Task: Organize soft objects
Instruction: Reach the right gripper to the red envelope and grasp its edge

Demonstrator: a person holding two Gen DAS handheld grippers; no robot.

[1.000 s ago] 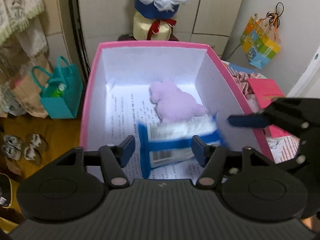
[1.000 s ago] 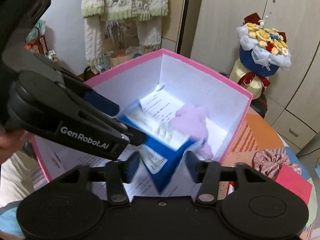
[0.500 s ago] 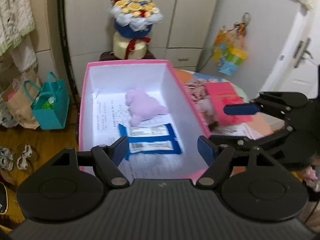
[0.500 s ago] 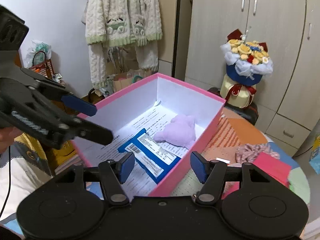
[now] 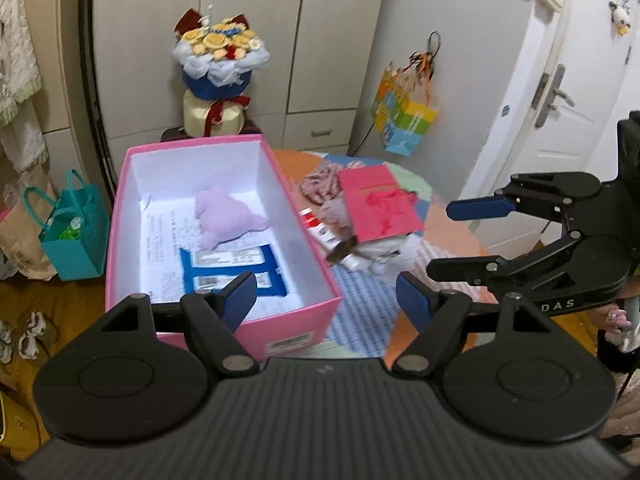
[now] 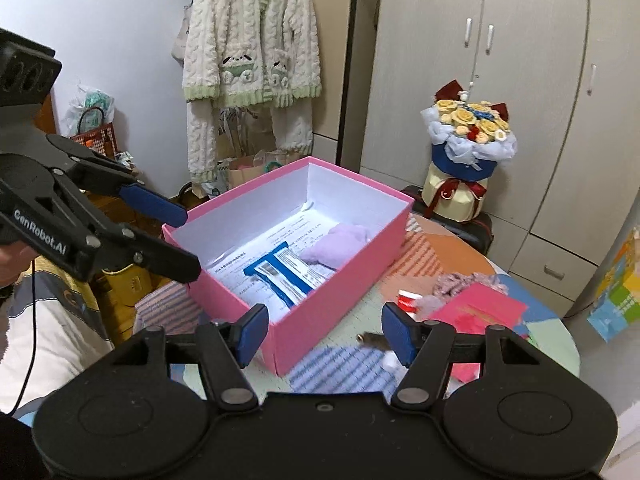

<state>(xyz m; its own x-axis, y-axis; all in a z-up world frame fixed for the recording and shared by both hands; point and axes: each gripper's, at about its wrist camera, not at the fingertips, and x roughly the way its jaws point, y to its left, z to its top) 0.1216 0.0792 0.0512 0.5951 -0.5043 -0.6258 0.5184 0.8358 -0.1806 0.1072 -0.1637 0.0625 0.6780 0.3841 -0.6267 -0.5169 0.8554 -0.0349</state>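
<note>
A pink box (image 5: 296, 326) with white walls stands on the round table, seen again in the right wrist view (image 6: 320, 318). A purple plush toy (image 5: 228, 216) (image 6: 340, 246) and a blue and white packet (image 5: 236, 270) (image 6: 286, 274) lie inside it on printed paper. My left gripper (image 5: 326, 296) hovers open over the box's near right corner, nothing between its fingers. My right gripper (image 6: 324, 330) is open too, above the near wall, and empty. Each shows in the other's view: the right gripper (image 5: 456, 240) right of the box, the left gripper (image 6: 176, 236) left of it.
On the table right of the box lie a pink scrunchie (image 5: 320, 186), a red card (image 5: 380, 208), a small red and white pack (image 5: 320, 236) and a pale fluffy thing (image 5: 384, 250). A flower bouquet (image 5: 216, 80) stands behind the box. A teal bag (image 5: 74, 236) sits on the floor.
The blue packet, between both grippers' fingers a second ago, now lies flat in the box. Both grippers have drawn back and up from the box. The left jaws have widened.
</note>
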